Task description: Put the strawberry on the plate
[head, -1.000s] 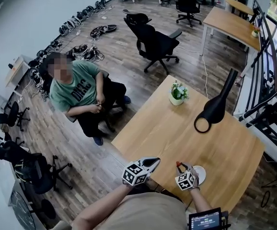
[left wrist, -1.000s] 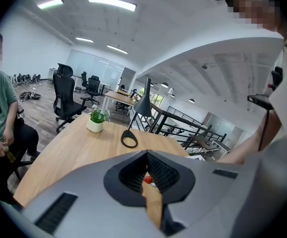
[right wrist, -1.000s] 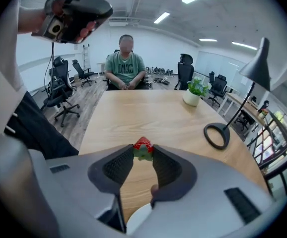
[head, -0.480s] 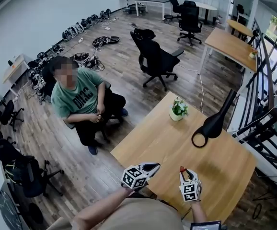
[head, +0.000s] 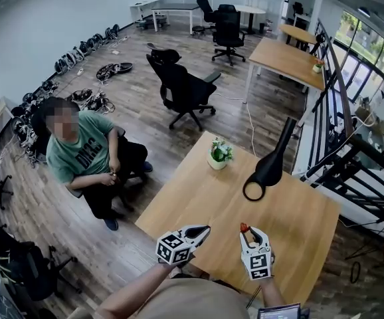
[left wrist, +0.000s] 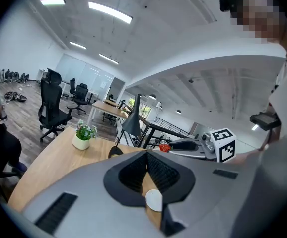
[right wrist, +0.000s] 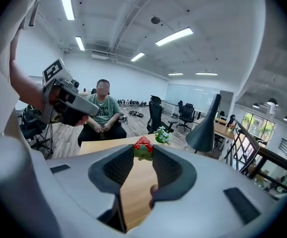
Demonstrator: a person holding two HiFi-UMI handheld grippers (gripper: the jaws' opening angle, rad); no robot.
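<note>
A red strawberry [right wrist: 142,148] with green leaves is pinched at the tips of my right gripper [right wrist: 142,151], which is shut on it above the wooden table [head: 291,224]. In the head view the strawberry [head: 244,228] shows at the front of the right gripper [head: 246,231], near the table's front edge. My left gripper [head: 204,230] hovers just left of it, shut and empty, jaws meeting in the left gripper view [left wrist: 146,155]. Below those jaws a small white disc, the plate [left wrist: 153,200], shows on the table. The head view does not show the plate.
A potted plant [head: 220,153] stands at the table's far edge. A black cone-shaped lamp [head: 266,168] lies mid-table. A seated person in a green shirt [head: 79,155] is left of the table. Office chairs [head: 179,88] stand behind, and a black railing [head: 351,158] runs at right.
The head view has swung. The right gripper still holds the strawberry. The white plate, seen beside the right gripper one second ago, no longer shows in the head view.
</note>
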